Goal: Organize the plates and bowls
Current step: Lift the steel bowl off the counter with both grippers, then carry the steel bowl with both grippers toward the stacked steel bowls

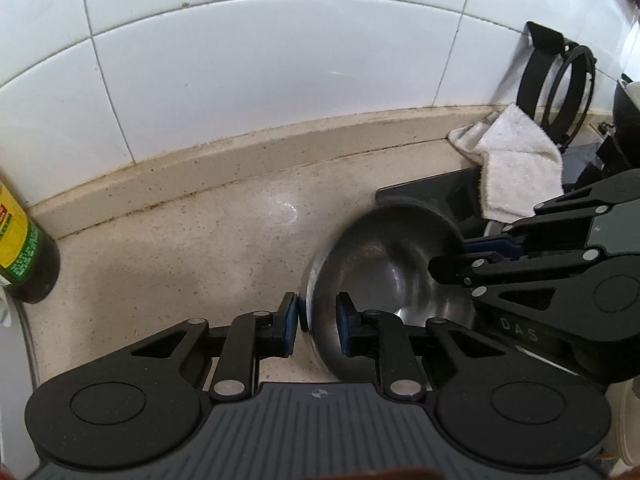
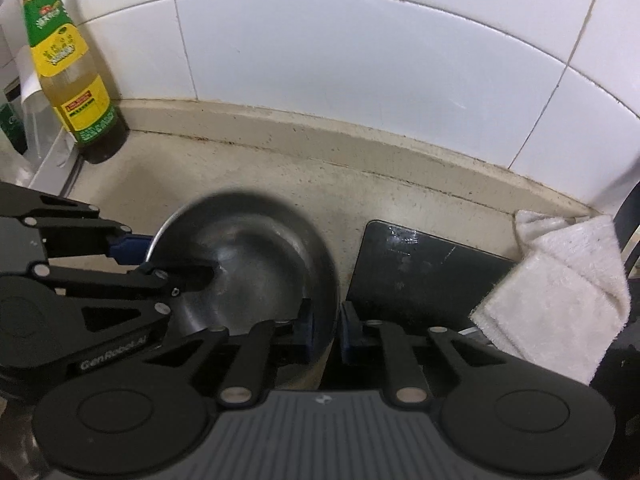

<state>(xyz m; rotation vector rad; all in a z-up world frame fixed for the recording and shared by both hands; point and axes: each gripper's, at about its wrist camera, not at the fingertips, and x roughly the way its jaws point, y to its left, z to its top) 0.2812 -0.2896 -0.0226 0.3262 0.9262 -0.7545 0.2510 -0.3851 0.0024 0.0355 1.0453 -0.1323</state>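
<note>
- The bowl [image 1: 384, 276], of steel, is over the table [image 1: 180, 248] near its back edge, just left of a dark tray [image 2: 424, 276]; whether it rests on the table I cannot tell.
- The left gripper [image 1: 318, 320] is clamped on the bowl's left rim, one pad inside and one outside.
- The right gripper [image 2: 326, 330] is clamped on the opposite rim in the same way.
- To do this well, I think both hands should move together and keep the bowl level, since thin rims slip easily.
- Keep clear of the cloth [image 2: 560, 292] on the tray and the bottle [image 2: 76, 80] at the back left.
</note>
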